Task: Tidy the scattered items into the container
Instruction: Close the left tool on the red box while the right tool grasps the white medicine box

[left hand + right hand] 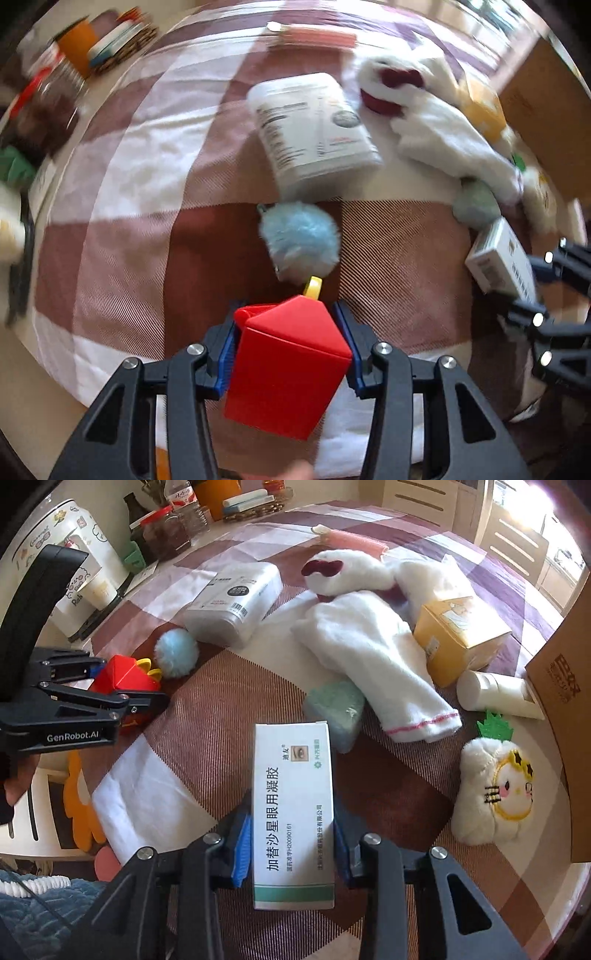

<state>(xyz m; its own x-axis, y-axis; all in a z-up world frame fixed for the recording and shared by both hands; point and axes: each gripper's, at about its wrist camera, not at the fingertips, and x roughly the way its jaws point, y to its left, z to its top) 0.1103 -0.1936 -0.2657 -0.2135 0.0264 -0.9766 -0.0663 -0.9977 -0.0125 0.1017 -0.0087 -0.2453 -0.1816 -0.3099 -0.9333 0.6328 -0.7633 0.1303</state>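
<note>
Left tool (286,332) clamped on a red toy (286,365), blue pads pressed against both its sides, held above the checked cloth (129,177) on the tabletop. Yellow tip (313,287) sticks out past the toy, next to a blue pompom (301,240).

Right tool (288,843) clamped on a white medicine box (293,812) with green trim, held lengthwise between the pads.

Loose on the cloth: wipes pack (232,600) just beyond the pompom, white gloves (373,650), green sponge (336,709) touching a glove's edge, yellow box (458,635), white tube (495,694) beside it, pineapple plush (495,794), pink roller (354,541) at the far side.

Cardboard box (565,701) stands at the right edge, just beside the tube and plush. Its inside isn't visible.
</note>
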